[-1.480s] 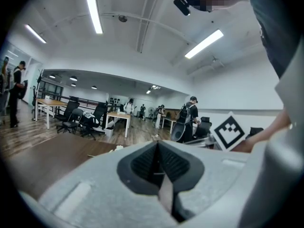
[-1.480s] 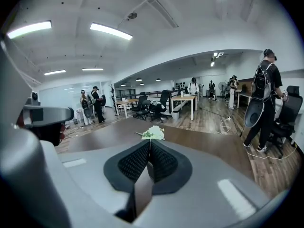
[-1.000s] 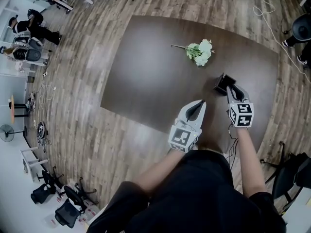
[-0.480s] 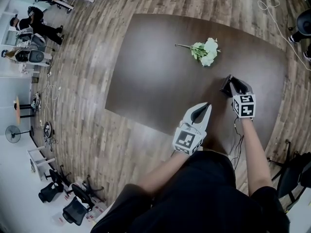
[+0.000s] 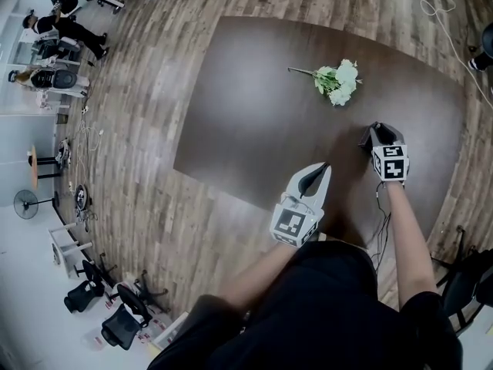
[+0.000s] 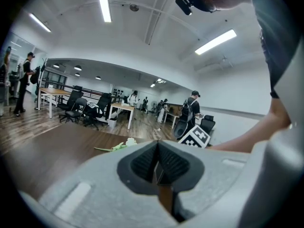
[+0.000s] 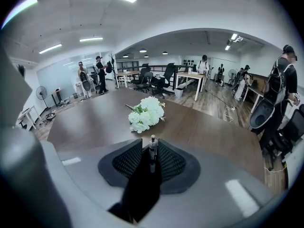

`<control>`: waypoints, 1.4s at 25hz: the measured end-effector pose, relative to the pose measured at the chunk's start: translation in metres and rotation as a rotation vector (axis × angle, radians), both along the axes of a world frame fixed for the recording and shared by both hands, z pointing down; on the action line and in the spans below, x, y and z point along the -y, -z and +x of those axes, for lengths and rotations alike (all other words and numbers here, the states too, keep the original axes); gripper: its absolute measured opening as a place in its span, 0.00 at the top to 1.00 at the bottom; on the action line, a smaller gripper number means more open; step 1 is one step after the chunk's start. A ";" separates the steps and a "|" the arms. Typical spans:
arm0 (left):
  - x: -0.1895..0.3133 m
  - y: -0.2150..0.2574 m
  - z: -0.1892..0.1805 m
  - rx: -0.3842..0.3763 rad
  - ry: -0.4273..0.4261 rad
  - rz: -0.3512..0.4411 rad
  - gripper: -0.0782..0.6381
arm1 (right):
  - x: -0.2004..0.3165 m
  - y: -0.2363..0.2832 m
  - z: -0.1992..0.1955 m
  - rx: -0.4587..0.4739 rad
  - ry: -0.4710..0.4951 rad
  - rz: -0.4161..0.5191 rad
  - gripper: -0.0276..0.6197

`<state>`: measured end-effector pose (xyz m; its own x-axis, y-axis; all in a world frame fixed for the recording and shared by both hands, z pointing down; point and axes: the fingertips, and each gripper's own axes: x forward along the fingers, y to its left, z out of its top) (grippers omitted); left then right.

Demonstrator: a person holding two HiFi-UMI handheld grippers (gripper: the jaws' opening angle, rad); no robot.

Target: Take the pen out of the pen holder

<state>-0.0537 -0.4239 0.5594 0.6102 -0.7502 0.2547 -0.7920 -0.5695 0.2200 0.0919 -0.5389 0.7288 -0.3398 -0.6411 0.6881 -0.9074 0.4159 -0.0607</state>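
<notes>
A black pen holder (image 5: 367,136) stands on the dark table (image 5: 254,106) near its right front part. My right gripper (image 5: 376,132) reaches down over the holder. In the right gripper view a pen (image 7: 152,149) with a clear barrel rises out of the dark holder (image 7: 141,184), between the ribbed pads (image 7: 127,159) of my right gripper (image 7: 151,145). The jaws are closing, with thin gaps still showing on both sides of the pen. My left gripper (image 5: 324,166) hovers left of the holder with nothing in it, and its pads (image 6: 145,160) meet at the tip.
A bunch of white flowers (image 5: 339,81) lies on the table beyond the holder, also seen as flowers (image 7: 145,113) ahead of the right jaws. Wooden floor surrounds the table. Desks, office chairs and several people stand far off.
My right gripper has come down over the pen holder, so the pen now stands between its jaws. The left gripper has shifted slightly and stays shut.
</notes>
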 end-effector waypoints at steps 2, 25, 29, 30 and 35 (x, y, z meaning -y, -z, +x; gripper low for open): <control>-0.001 -0.002 -0.008 0.003 0.017 -0.003 0.89 | 0.001 -0.001 -0.001 -0.012 0.002 0.004 0.80; -0.046 0.012 -0.024 0.015 0.055 0.049 0.89 | -0.046 0.072 0.021 0.029 -0.057 0.121 0.88; -0.052 0.028 -0.022 -0.001 0.049 0.080 0.89 | -0.074 0.104 0.034 0.041 -0.094 0.171 0.88; -0.052 0.033 -0.021 -0.004 0.044 0.093 0.89 | -0.081 0.114 0.038 0.045 -0.106 0.186 0.88; -0.053 0.057 -0.014 -0.028 0.020 0.137 0.89 | -0.117 0.160 0.055 0.082 -0.179 0.246 0.88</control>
<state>-0.0675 -0.3711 0.5029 0.6000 -0.7890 0.1324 -0.7983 -0.5796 0.1637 0.1467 -0.4222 0.5684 -0.2551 -0.8393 0.4801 -0.9636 0.2616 -0.0546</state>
